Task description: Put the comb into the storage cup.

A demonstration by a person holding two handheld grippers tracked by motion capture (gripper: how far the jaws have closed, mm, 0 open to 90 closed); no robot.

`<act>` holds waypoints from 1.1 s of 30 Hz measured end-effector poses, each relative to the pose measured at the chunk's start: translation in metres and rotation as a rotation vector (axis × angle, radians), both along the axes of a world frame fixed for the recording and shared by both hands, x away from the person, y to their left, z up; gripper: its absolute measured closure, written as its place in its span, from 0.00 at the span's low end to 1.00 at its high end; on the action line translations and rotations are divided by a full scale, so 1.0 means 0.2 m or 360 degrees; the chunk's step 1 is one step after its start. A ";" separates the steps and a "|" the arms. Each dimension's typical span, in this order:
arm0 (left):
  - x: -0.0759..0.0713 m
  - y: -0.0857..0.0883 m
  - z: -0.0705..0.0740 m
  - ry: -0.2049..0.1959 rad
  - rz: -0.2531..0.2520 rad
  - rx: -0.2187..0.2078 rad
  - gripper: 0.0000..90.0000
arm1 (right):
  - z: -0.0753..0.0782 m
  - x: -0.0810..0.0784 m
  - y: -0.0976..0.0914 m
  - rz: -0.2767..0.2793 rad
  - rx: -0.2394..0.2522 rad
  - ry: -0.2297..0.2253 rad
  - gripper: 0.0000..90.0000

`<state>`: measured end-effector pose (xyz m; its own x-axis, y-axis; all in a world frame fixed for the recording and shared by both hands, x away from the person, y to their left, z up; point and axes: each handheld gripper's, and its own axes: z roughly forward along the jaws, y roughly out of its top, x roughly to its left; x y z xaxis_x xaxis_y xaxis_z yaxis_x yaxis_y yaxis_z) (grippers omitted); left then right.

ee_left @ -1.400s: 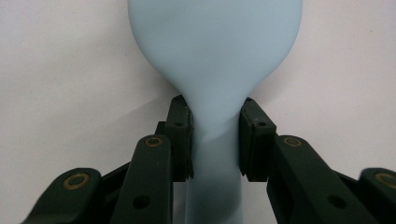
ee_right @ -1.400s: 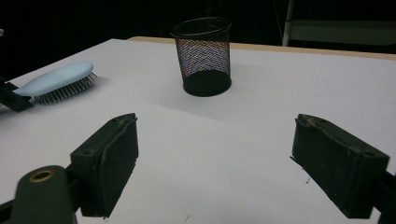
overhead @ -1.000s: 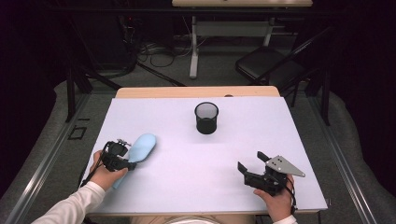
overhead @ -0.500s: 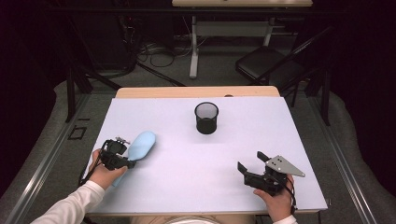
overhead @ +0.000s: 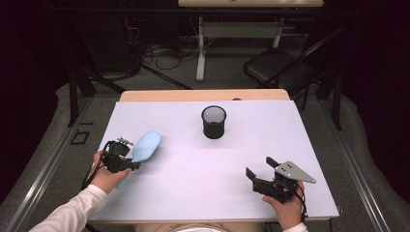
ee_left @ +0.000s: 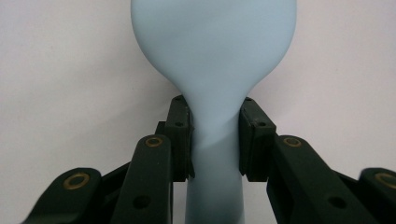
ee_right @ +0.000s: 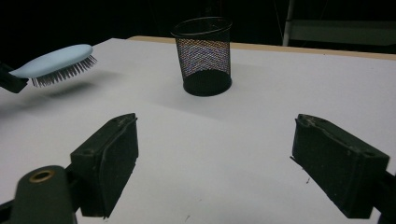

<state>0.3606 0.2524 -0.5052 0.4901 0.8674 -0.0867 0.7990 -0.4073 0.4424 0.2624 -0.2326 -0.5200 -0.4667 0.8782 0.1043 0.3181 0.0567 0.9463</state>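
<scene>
Holding the light blue hairbrush (overhead: 145, 146) by its thin neck, your left gripper (overhead: 126, 163) is clamped tight on it, near the left edge of the white table (overhead: 193, 164). The brush is up off the table, with its wide head pointing away from you and a little to the right, toward the black mesh cup (overhead: 213, 122). The cup stands upright, well apart from the brush, further back and to the right. Your left hand is the nearer one to the cup. Your right gripper (overhead: 261, 170) sits spread wide with nothing in it. From the right gripper view you can see the bristles (ee_right: 65, 71) face down; the left gripper view shows the pads (ee_left: 181, 135) squeezing the neck
</scene>
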 end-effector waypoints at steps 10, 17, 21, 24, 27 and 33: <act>0.00 -0.01 0.06 -0.0066 0.0003 -0.0027 0.77 | 0.00 0.00 0.00 -0.0001 -0.0003 0.0001 0.16; 0.00 -0.01 0.10 -0.0110 0.0007 -0.0064 0.77 | 0.00 0.00 0.00 -0.0001 -0.0003 0.0002 0.16; 0.00 -0.01 0.12 -0.0143 -0.0003 -0.0071 0.77 | 0.00 0.00 0.00 -0.0003 0.0001 0.0006 0.16; 0.00 -0.01 0.14 -0.0165 -0.0010 -0.0074 0.77 | 0.00 0.00 0.00 -0.0002 -0.0002 0.0002 0.16; 0.00 -0.02 0.16 -0.0185 -0.0021 -0.0072 0.77 | 0.00 0.00 0.00 -0.0001 -0.0003 0.0001 0.16; 0.00 -0.04 0.20 -0.0243 -0.0045 -0.0078 0.77 | 0.00 0.00 0.00 -0.0007 0.0003 -0.0002 0.16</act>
<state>0.3598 0.2436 -0.4661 0.5250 0.8496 -0.0510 0.7095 -0.4037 0.5776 0.2632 -0.2331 -0.5207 -0.4631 0.8800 0.1052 0.3171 0.0537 0.9469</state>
